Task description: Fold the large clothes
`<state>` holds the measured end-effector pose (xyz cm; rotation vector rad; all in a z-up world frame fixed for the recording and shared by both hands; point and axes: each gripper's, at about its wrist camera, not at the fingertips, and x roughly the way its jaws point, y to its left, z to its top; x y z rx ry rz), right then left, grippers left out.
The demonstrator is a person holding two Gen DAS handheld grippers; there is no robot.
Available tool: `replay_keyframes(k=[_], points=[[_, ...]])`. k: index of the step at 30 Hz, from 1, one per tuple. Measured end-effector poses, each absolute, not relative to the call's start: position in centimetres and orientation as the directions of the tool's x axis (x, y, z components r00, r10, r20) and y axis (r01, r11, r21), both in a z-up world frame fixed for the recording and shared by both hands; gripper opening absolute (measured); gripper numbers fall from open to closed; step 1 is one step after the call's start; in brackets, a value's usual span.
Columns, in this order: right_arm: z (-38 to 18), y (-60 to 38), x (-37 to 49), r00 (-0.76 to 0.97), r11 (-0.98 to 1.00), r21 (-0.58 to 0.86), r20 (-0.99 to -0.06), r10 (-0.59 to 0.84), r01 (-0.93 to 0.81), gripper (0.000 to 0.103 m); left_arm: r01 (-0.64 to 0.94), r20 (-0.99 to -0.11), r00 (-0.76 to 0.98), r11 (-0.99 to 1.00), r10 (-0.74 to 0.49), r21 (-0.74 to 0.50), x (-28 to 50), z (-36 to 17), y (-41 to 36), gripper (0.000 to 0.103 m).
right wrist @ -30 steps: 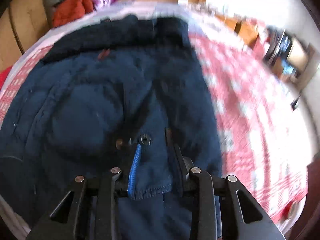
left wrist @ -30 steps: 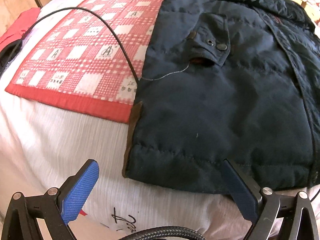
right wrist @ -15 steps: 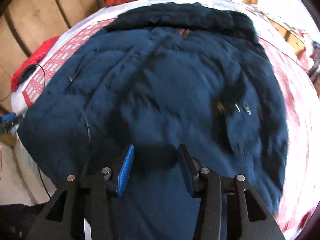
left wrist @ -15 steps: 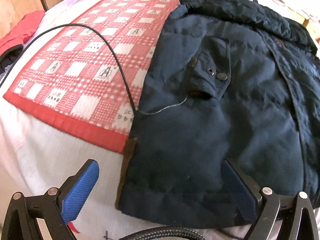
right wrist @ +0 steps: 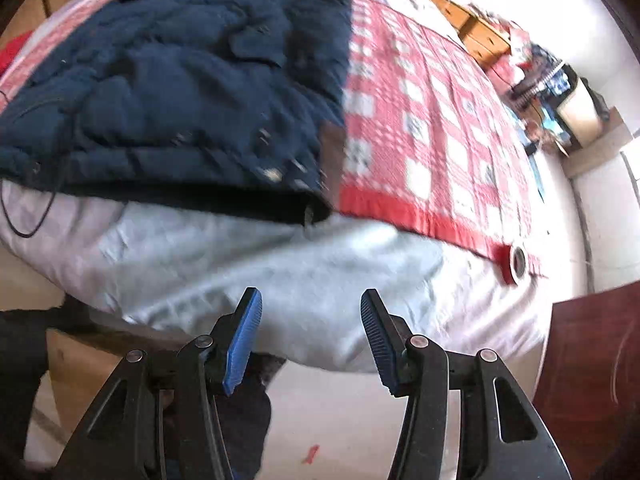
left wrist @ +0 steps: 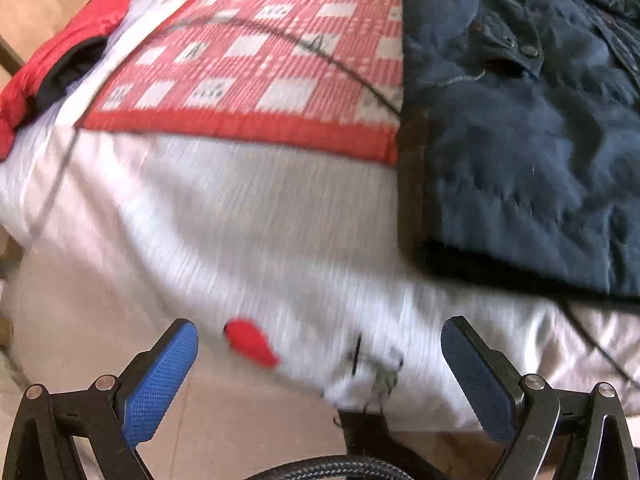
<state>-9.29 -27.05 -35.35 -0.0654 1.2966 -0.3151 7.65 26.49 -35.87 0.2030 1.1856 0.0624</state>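
Note:
A large dark blue padded jacket (left wrist: pixel 520 152) lies spread on the bed, filling the upper right of the left wrist view. In the right wrist view the same jacket (right wrist: pixel 180 92) covers the upper left, its hem at the mattress edge. My left gripper (left wrist: pixel 320 360) is wide open over the white sheet (left wrist: pixel 240 232), left of the jacket's lower corner, with nothing between its blue pads. My right gripper (right wrist: pixel 308 328) hangs over the bed's front edge below the hem; its jaws are opening and hold nothing.
A red and white checked mat (left wrist: pixel 260 60) lies under the jacket, also the checked mat (right wrist: pixel 432 120) at the right. A thin black cable (left wrist: pixel 340 64) runs across it. Red clothing (left wrist: pixel 52 68) sits at the far left. Wooden furniture (right wrist: pixel 480 28) stands beyond the bed.
The right gripper let go of the jacket fabric, widened and pulled back off the jacket to the bed's front edge. The left gripper shifted left, off the jacket hem and over the white sheet.

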Motion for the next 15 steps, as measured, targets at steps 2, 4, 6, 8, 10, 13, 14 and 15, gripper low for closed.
replay_keyframes(k=[2,4,6,8,10,13,14,15], points=[[-35.5,-27.8,-9.1,0.231,0.949,-0.209,-0.937,-0.264,0.235,0.056,0.087,-0.905,0.398,0.976,0.151,0.201,8.8,-36.4,25.5,0.101],[-35.7,-28.2,-7.9,0.237,0.943,-0.189,-0.937,-0.257,0.276,0.056,0.113,-0.895,0.417,0.968,0.159,0.224,10.2,-37.1,24.5,0.101],[-35.7,-28.7,-7.2,0.249,0.935,-0.171,-0.934,-0.254,0.311,0.056,0.105,-0.885,0.437,0.968,0.160,0.228,11.5,-37.3,24.1,0.101],[-35.5,-28.8,-6.7,0.266,0.931,-0.171,-0.927,-0.263,0.323,0.056,0.083,-0.862,0.489,0.976,0.136,0.201,12.8,-36.2,23.7,0.101],[-35.3,-29.1,-7.0,0.269,0.927,-0.171,-0.925,-0.267,0.333,0.056,0.084,-0.813,0.572,0.979,0.106,0.187,13.4,-34.1,22.7,0.101],[-35.8,-29.5,-6.8,0.257,0.921,-0.174,-0.927,-0.272,0.349,0.056,0.121,-0.758,0.648,0.971,0.079,0.205,13.9,-32.0,21.2,0.101],[-35.9,-29.5,-6.8,0.254,0.919,-0.174,-0.928,-0.273,0.353,0.056,0.134,-0.754,0.652,0.967,0.079,0.217,14.3,-32.0,20.8,0.101],[-36.1,-29.5,-6.8,0.251,0.919,-0.175,-0.929,-0.273,0.354,0.056,0.137,-0.756,0.648,0.964,0.086,0.227,14.5,-32.3,20.6,0.101]])
